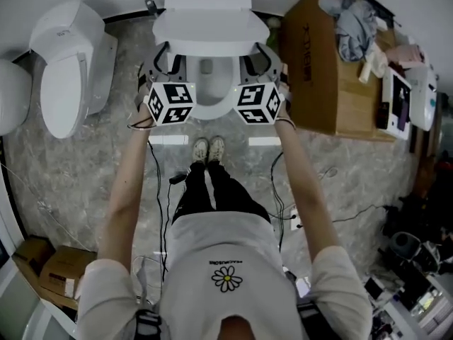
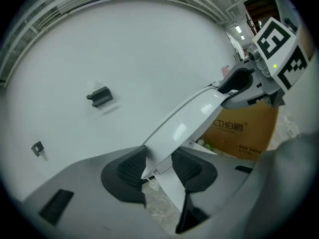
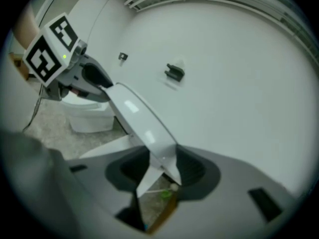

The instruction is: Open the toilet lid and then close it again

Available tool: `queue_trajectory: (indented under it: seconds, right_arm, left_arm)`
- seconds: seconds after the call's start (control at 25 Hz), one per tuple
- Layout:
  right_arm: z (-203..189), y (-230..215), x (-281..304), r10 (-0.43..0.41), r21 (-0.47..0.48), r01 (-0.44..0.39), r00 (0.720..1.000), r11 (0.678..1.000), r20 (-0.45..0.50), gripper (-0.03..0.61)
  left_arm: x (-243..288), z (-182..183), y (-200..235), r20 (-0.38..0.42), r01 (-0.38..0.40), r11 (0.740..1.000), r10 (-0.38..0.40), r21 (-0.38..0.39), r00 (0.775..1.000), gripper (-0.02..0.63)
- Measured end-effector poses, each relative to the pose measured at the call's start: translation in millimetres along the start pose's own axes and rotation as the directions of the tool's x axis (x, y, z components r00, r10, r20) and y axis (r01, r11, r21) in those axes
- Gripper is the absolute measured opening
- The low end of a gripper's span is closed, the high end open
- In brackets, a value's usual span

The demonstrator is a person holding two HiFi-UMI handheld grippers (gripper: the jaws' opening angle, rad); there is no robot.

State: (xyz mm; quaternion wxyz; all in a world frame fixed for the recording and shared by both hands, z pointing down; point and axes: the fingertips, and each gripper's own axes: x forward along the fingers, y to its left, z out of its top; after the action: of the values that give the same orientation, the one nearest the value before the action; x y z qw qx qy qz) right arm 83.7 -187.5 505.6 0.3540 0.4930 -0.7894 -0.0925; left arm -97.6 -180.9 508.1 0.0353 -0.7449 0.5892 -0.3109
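head view: looking steeply down from over the head, a fair way off, toilet lid point(image 1: 202, 27) at top centre with left gripper point(image 1: 166, 59) and right gripper point(image 1: 258, 57) just below it. left gripper view: right up close, looking along its own jaws and across the lid edge toward the right gripper at upper right. right gripper view: same but mirrored, left gripper upper left. shared: lid, both grippers.

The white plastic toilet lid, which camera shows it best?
The head view: the whole white plastic toilet lid shows from above, partly raised over the bowl. The left gripper view shows only one side edge of the lid, gripped between the jaws; the right gripper view shows the opposite edge likewise.
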Motion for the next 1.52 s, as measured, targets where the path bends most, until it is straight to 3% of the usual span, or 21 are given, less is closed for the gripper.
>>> queue_trajectory:
  seconds: [0.36, 0.84, 1.12, 1.52]
  right_arm:
    - [-61, 59, -29, 0.093, 0.007, -0.093, 0.985, 0.996, -0.145, 0.199]
    - [-119, 111, -43, 0.217, 0.043, -0.214, 0.929, 0.976, -0.300, 0.210]
    - [-146, 131, -44, 0.266, 0.036, -0.271, 0.897, 0.962, -0.354, 0.213]
    - [-175, 161, -45, 0.325, 0.108, -0.308, 0.857, 0.945, -0.401, 0.201]
  left_arm:
    - [-30, -65, -53, -0.114, 0.110, 0.992, -0.103, 0.055, 0.988, 0.205]
    - [-50, -128, -99, -0.256, 0.287, 0.956, -0.261, 0.068, 0.931, 0.221]
    - [-53, -156, -120, -0.324, 0.365, 0.927, -0.323, 0.079, 0.889, 0.221]
    - [-58, -196, -141, -0.405, 0.484, 0.874, -0.431, 0.033, 0.807, 0.230]
